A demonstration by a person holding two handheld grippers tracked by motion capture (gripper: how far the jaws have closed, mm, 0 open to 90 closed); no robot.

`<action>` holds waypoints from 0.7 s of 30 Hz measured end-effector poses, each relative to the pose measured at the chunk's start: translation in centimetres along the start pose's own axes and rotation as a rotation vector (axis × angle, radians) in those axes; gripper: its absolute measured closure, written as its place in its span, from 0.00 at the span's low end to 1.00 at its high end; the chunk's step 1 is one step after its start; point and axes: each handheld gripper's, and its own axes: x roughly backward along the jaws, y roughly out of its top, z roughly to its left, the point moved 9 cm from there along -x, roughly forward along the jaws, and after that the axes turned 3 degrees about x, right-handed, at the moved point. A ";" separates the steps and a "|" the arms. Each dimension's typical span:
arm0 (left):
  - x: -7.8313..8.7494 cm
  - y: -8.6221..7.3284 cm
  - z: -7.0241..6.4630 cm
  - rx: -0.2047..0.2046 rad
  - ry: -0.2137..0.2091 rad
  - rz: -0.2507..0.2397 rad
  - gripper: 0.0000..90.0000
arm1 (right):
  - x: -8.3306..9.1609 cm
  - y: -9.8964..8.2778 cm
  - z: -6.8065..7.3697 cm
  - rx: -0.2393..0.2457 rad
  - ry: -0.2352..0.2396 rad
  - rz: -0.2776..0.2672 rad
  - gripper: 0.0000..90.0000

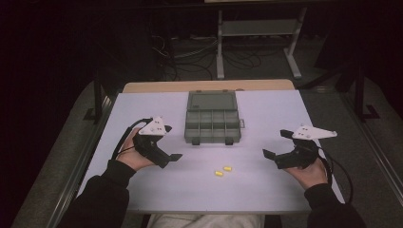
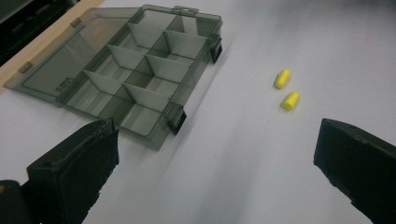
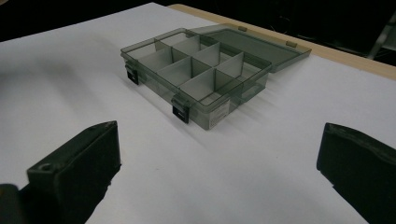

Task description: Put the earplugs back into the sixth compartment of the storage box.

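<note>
A smoky grey compartment box point(image 1: 212, 127) stands at the table's middle with its lid point(image 1: 212, 101) folded back flat; the cells I can see are empty. Two small yellow foam plugs point(image 1: 227, 168) point(image 1: 218, 173) lie side by side in front of it. My left gripper point(image 1: 172, 142) hovers left of the box, open and empty. My right gripper point(image 1: 276, 144) is off to the box's right, also open and empty. The left gripper view shows the box point(image 2: 140, 79), both plugs point(image 2: 282, 78) point(image 2: 290, 101) and its wide-apart jaws point(image 2: 217, 154). The right gripper view faces the box point(image 3: 196, 74) between its spread jaws point(image 3: 219, 149).
The white tabletop point(image 1: 157, 190) ends in a wooden strip point(image 1: 142, 87) at the far edge. Beyond it stand a metal frame point(image 1: 256, 33) and loose cables point(image 1: 190, 52) on a dark floor. Bare table surface lies around the plugs and between the two hands.
</note>
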 end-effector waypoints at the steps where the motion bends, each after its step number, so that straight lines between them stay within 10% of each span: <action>1: -0.2 0.1 -0.1 -0.005 -0.006 0.000 0.00 | 0.0 0.0 0.0 -0.001 0.001 0.001 0.00; 21: -3.9 0.8 -2.0 -0.059 -0.088 0.076 0.00 | -0.3 -0.2 0.3 0.009 0.013 0.021 0.00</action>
